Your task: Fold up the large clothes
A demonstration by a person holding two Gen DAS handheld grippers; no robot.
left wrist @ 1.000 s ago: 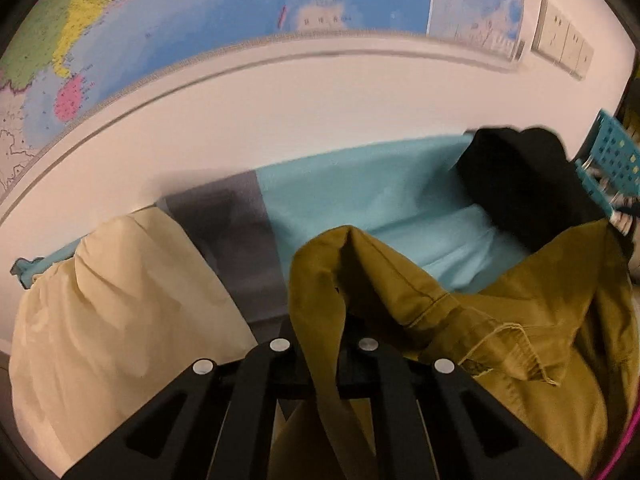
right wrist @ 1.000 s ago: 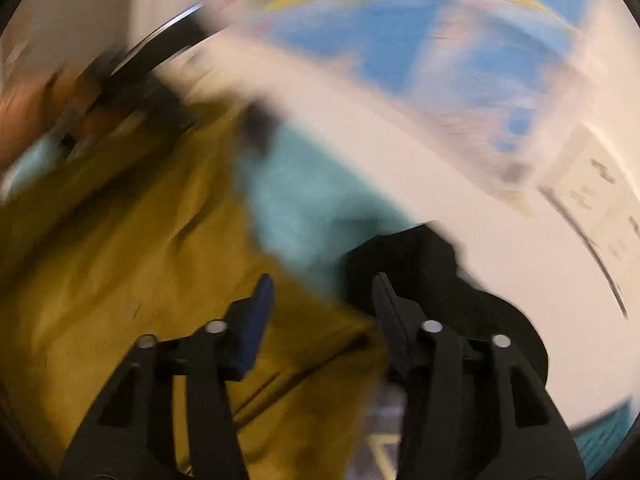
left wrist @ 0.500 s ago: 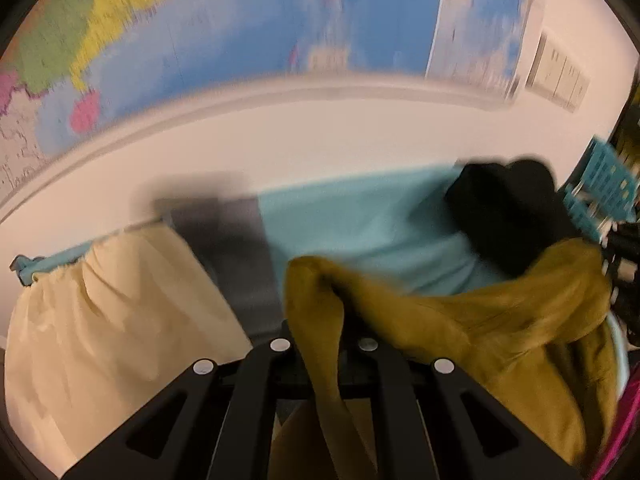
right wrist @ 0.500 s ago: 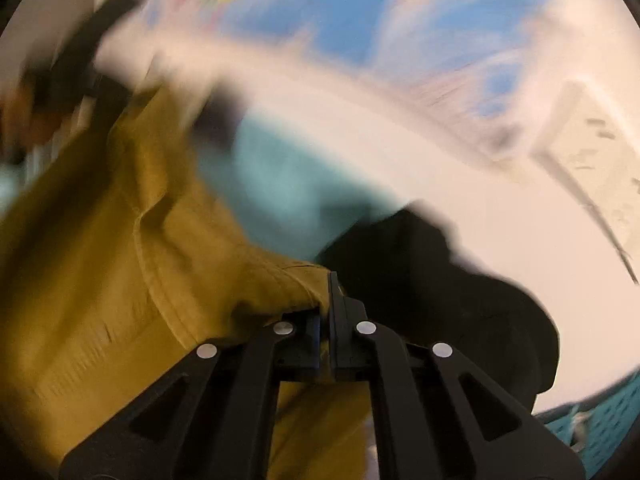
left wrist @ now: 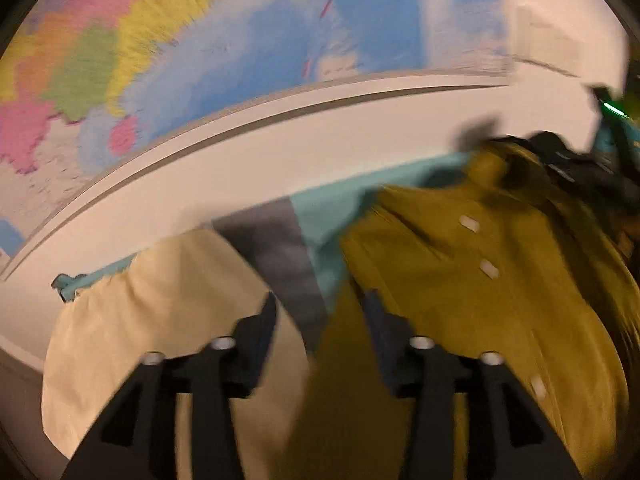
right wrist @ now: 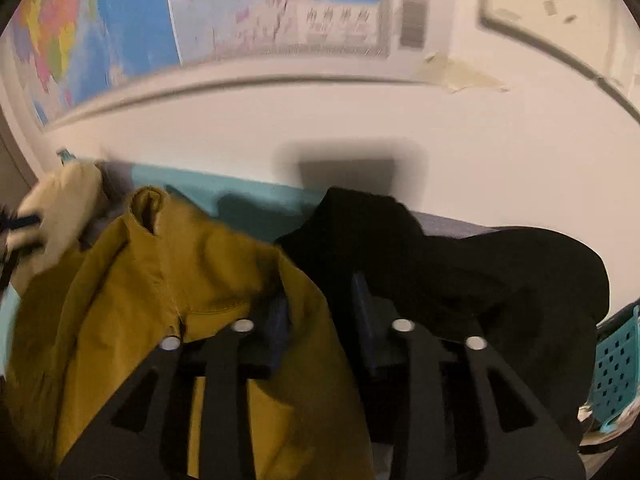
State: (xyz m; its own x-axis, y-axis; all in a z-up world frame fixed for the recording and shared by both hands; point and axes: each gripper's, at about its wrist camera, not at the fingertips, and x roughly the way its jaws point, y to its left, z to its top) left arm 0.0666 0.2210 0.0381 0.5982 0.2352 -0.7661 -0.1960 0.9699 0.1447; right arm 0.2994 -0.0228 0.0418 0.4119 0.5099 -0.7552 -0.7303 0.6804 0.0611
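A mustard-yellow button shirt [left wrist: 472, 304] lies spread on the teal bedsheet [left wrist: 332, 204], white buttons showing. My left gripper [left wrist: 320, 316] is open, with the shirt's left edge lying between its fingers. In the right wrist view the same shirt [right wrist: 168, 280] lies rumpled at the left, its edge running between the open fingers of my right gripper [right wrist: 320, 304]. The left wrist view is blurred by motion.
A cream pillow [left wrist: 152, 320] lies left, also seen in the right wrist view [right wrist: 60, 208]. A black garment [right wrist: 460, 272] is heaped at the right. A grey sheet panel [left wrist: 276, 240], a teal basket [right wrist: 616, 368], and a wall map [left wrist: 200, 48] above the bed.
Both grippers were shut on the yellow shirt half a second ago and are open now. The shirt has dropped and spread out to the right. Both cameras swung.
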